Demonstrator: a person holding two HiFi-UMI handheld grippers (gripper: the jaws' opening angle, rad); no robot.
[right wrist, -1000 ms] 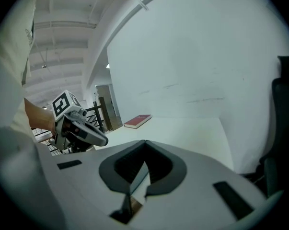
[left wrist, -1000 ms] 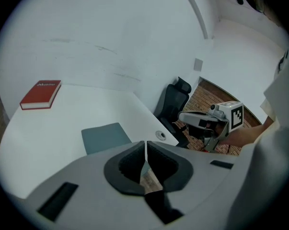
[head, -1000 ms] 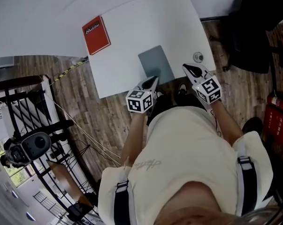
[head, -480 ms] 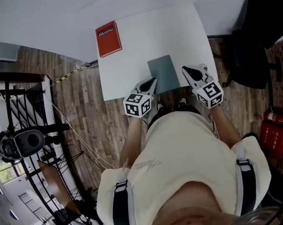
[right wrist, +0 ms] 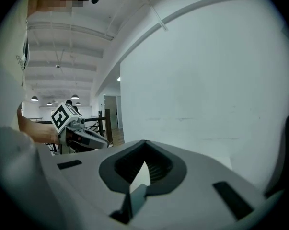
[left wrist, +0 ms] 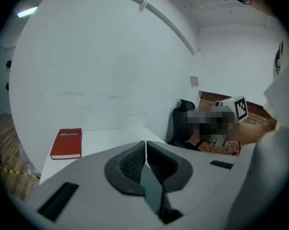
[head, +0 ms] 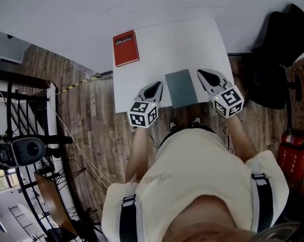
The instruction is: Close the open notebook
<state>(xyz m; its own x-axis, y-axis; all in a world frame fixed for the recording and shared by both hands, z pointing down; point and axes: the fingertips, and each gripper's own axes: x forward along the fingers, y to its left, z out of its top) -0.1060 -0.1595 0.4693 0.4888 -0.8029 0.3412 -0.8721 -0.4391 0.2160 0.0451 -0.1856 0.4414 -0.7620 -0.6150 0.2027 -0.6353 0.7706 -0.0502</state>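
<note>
A grey notebook (head: 182, 87) lies flat with its cover shut near the front edge of the white table (head: 172, 44). My left gripper (head: 158, 85) hovers just left of it, and my right gripper (head: 201, 73) just right of it. Neither touches the notebook. In the left gripper view my left gripper (left wrist: 145, 142) has its jaws pressed together with nothing between them. In the right gripper view my right gripper (right wrist: 144, 141) is shut and empty too. A strip of grey shows below each pair of pads.
A red book (head: 126, 48) lies at the table's far left corner. A black office chair (head: 278, 49) stands to the right, with a red fire extinguisher (head: 290, 155) nearer. A black metal rack (head: 20, 150) and a cable occupy the wooden floor on the left.
The head view has shifted, so the table sits further right and lower. My left gripper has moved off the notebook's near corner to its left side. The notebook stays flat.
</note>
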